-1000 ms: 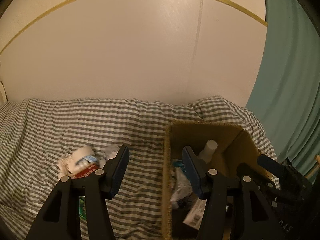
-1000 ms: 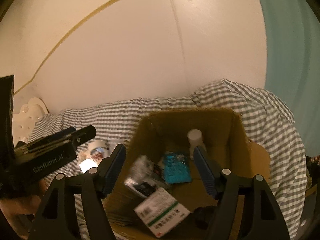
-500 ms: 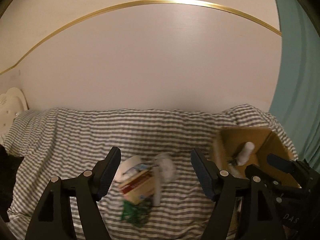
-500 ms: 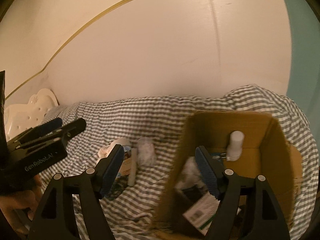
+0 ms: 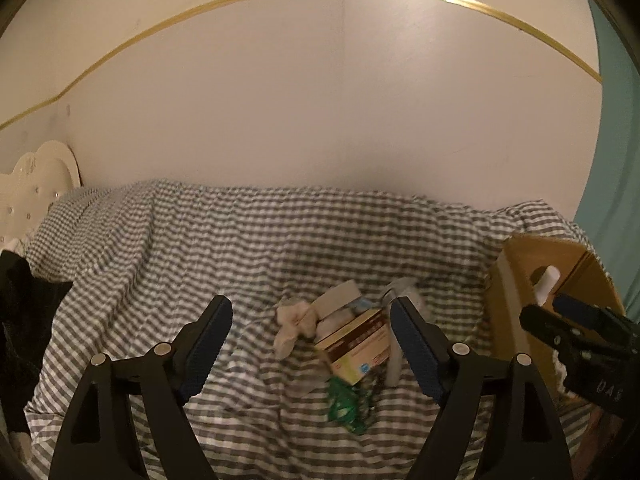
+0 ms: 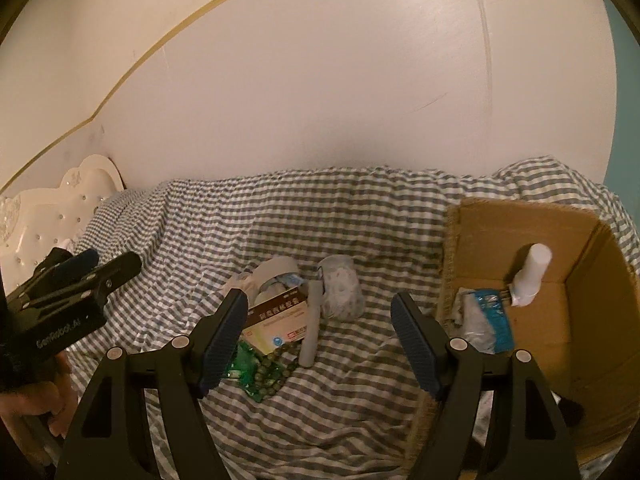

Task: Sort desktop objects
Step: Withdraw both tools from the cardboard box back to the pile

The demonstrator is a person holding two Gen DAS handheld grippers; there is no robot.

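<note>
A pile of small objects lies on the checked bedsheet: a medicine box (image 5: 356, 346) (image 6: 276, 320), a white tube (image 6: 311, 322), a clear plastic cup (image 6: 342, 292), a green bead string (image 6: 264, 372) (image 5: 346, 404) and crumpled tissue (image 5: 294, 322). A cardboard box (image 6: 576, 292) (image 5: 516, 280) stands to the right, holding a white bottle (image 6: 530, 276) and a blue blister pack (image 6: 490, 318). My left gripper (image 5: 310, 346) is open and empty, just short of the pile. My right gripper (image 6: 320, 344) is open and empty, between pile and box.
A checked sheet (image 5: 240, 248) covers the bed against a pale wall. A white tufted headboard (image 6: 48, 216) is at the far left. A teal curtain (image 5: 620, 140) hangs at the right. Dark cloth (image 5: 24, 320) lies at the left edge.
Both grippers have swung left, away from over the cardboard box toward the pile on the sheet. Both stayed open and empty.
</note>
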